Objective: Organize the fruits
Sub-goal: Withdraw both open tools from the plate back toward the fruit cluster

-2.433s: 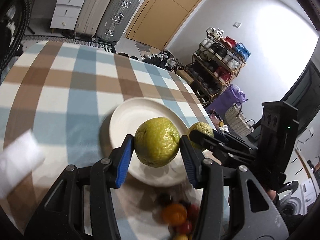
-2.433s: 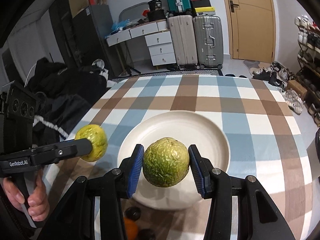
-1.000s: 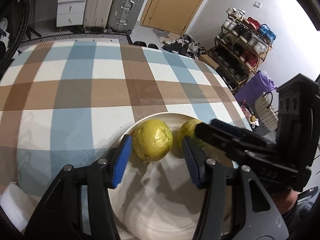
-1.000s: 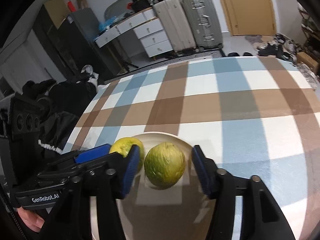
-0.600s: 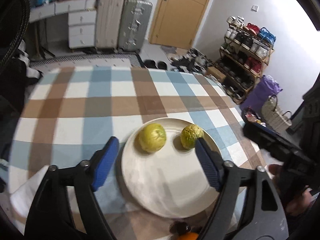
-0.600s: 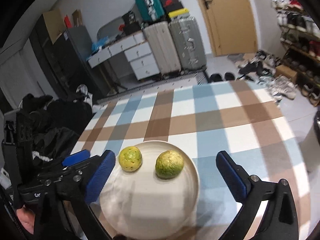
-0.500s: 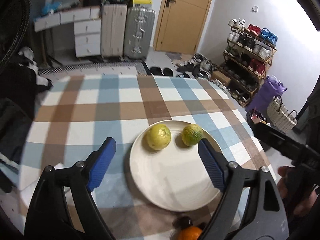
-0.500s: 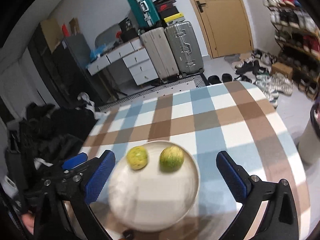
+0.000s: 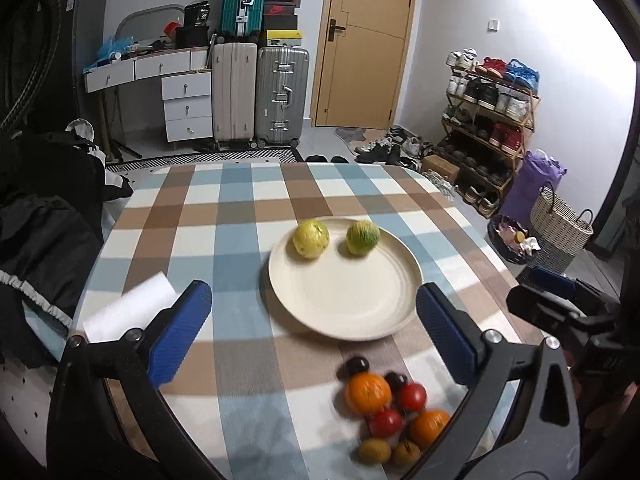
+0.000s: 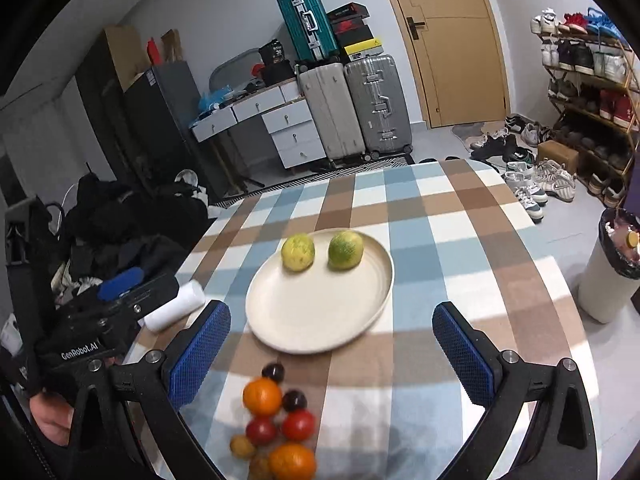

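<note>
Left gripper spread wide, blue pads far apart, nothing between them, held above the near part of the table. Right gripper just as wide, equally empty, hanging over the same near edge. Seen from the right wrist view, white lettering on the left gripper's black body at the left side: "GenRobot.AI".

On the checked blue, brown and white tablecloth, a cream plate around the middle of the table. Two fruits up at the plate's far rim, side by side and close but apart: yellow fruit toward the table's left edge, green fruit toward the right. Rest of the plate bare.

Off the plate, at the near edge of the table, a loose cluster of small fruits: two oranges, two red round ones, a couple of dark ones nearest the plate, two small brownish-yellow ones closest to the edge. Slightly blurred, so exact kinds hard to call.

White paper roll lying on its side near the table's left edge.

Beyond the far edge, suitcases against the wall, shoeboxes stacked above them, print too small to read.
</note>
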